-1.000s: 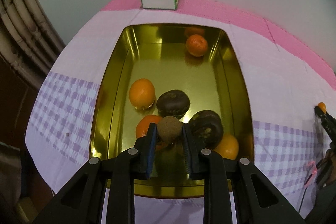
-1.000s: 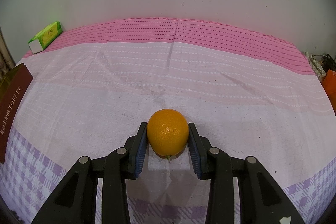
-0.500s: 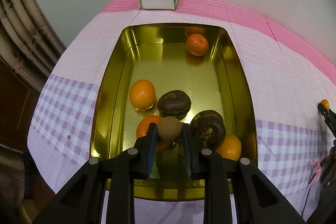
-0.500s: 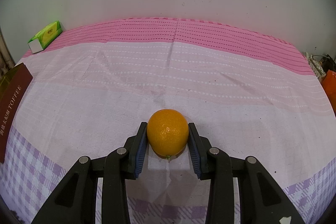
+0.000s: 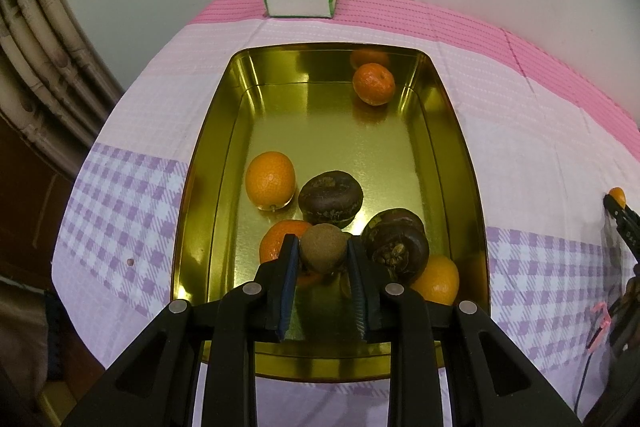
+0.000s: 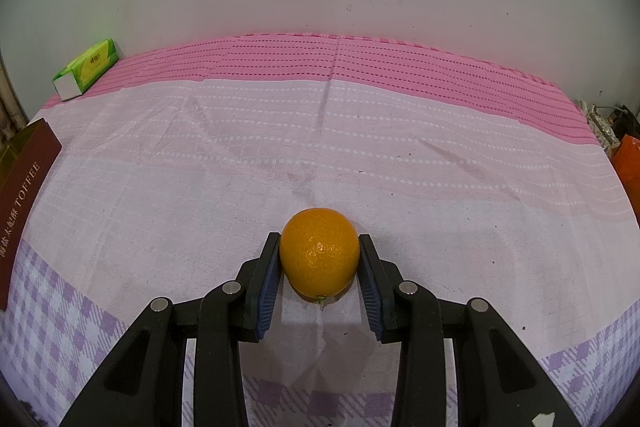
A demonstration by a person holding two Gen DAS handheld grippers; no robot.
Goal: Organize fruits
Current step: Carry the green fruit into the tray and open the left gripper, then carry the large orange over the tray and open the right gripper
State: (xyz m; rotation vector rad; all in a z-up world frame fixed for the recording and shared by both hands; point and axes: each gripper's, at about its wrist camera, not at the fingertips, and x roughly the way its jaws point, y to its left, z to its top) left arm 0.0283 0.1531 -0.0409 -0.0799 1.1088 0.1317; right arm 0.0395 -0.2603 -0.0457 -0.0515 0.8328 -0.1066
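A round brown kiwi (image 5: 323, 247) is clamped in the left gripper (image 5: 323, 259) just above the near end of the gold metal tray (image 5: 460, 155); release is judged next. A smooth orange (image 6: 319, 259), well right of the tray, is pinched by the right gripper (image 6: 319, 267) for carrying over

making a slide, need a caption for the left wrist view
Left gripper holds a round brown kiwi over a gold metal tray of fruit.

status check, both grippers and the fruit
Left gripper shut on kiwi above gold tin. Right gripper shut on orange over tablecloth. Nothing blocking.
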